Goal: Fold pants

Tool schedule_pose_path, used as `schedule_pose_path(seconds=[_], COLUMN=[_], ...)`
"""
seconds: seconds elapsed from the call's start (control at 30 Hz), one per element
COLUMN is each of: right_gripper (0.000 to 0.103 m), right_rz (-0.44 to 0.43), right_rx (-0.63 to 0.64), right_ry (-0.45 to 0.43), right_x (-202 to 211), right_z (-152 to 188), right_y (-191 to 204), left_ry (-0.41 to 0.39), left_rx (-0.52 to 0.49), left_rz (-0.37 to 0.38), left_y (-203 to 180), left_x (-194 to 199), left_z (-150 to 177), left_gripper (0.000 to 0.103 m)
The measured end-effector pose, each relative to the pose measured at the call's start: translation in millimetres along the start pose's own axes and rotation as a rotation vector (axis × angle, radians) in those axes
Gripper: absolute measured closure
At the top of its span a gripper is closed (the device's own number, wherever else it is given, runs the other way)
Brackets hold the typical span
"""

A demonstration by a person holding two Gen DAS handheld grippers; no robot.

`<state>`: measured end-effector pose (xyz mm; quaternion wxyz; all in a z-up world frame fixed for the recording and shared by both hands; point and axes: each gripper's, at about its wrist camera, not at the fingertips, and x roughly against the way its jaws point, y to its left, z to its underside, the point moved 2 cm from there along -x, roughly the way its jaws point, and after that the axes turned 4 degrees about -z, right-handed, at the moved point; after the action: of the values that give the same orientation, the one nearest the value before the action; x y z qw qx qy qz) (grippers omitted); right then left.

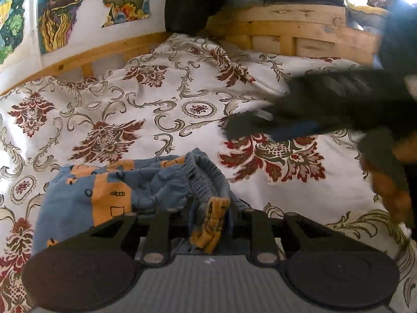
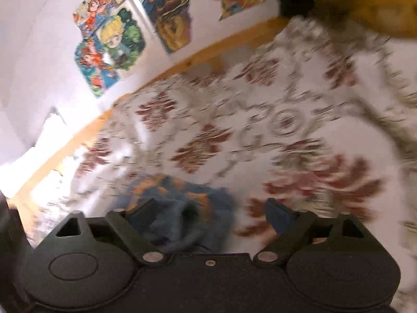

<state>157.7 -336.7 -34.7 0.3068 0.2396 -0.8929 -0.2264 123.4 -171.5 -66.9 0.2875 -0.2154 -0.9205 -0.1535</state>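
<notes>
Small blue pants [image 1: 104, 187] with orange patches lie bunched on the floral bedspread [image 1: 161, 99]. My left gripper [image 1: 208, 221] is shut on the pants, with the ribbed waistband and an orange cuff bunched between its fingers. In the left wrist view my right gripper [image 1: 242, 127] is a dark blur above the bedspread, to the right of and beyond the pants. The right wrist view is motion-blurred. There my right gripper [image 2: 208, 216] stands open, its blue pads [image 2: 278, 216] wide apart, with the pants [image 2: 179, 203] just ahead of the left finger and the gap.
A wooden bed frame [image 1: 299, 31] runs along the back and left side. Colourful posters [image 1: 60, 13] hang on the white wall. Dark bags [image 1: 187, 2] sit at the head of the bed. A person's dark sleeve [image 1: 396, 41] enters from the right.
</notes>
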Motion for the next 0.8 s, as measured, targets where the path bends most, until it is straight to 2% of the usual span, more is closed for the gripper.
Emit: schedule_pose_path(seconds=[0.07,0.13,0.17,0.27,0.3,0.33,0.43,0.6,0.7,0.77,0.8], right_gripper=[0.025,0.034,0.038,0.06,0.072,0.079,0.089,0.089,0.088,0.069,0.053], right_rz=[-0.052,-0.07,-0.071,-0.061,-0.051,-0.043,-0.046,-0.06,0.004,0.075,0.11], right_rx=[-0.021,-0.022,-0.021,-0.036,-0.037,-0.039,-0.057,-0.054,-0.003,0.083,0.125], right_ry=[0.064,0.116,0.137,0.174,0.176,0.175,0.152,0.088,0.119,0.164,0.166], right_x=[-17.8,-34.0,-40.3,-51.6,-52.3,-52.4,-44.6,-23.7,-26.0,-30.4,-30.0], right_z=[-8.0,-10.1,-9.5,-5.4,-3.3,-0.7,1.8,-8.5,-4.4,7.7,13.6], right_y=[1.5,3.4,3.8,3.5,3.2,2.4,0.0,-0.3,-4.1,-5.6,-4.9], left_ry=[-0.001,-0.008,-0.008,-0.002,0.001,0.001,-0.011,-0.061,-0.03,0.034,0.06], left_rx=[-0.002,0.002,0.005,0.009,0.006,0.005,0.016,0.042,0.062,0.162,0.238], left_rz=[0.002,0.017,0.023,0.019,0.017,0.014,0.008,0.028,0.07,0.166,0.222], left_y=[-1.9,-3.9,-5.1,-8.5,-9.2,-9.4,-8.8,-11.3,-15.3,-5.7,4.8], left_x=[3.3,8.3,10.4,13.3,13.2,13.1,16.3,28.5,19.8,11.2,12.6], left_z=[1.0,3.9,5.3,9.0,9.5,9.6,6.7,-5.0,-5.1,1.6,5.9], left_gripper=[0.069,0.058,0.058,0.058,0.059,0.065,0.074,0.075,0.071,0.059,0.047])
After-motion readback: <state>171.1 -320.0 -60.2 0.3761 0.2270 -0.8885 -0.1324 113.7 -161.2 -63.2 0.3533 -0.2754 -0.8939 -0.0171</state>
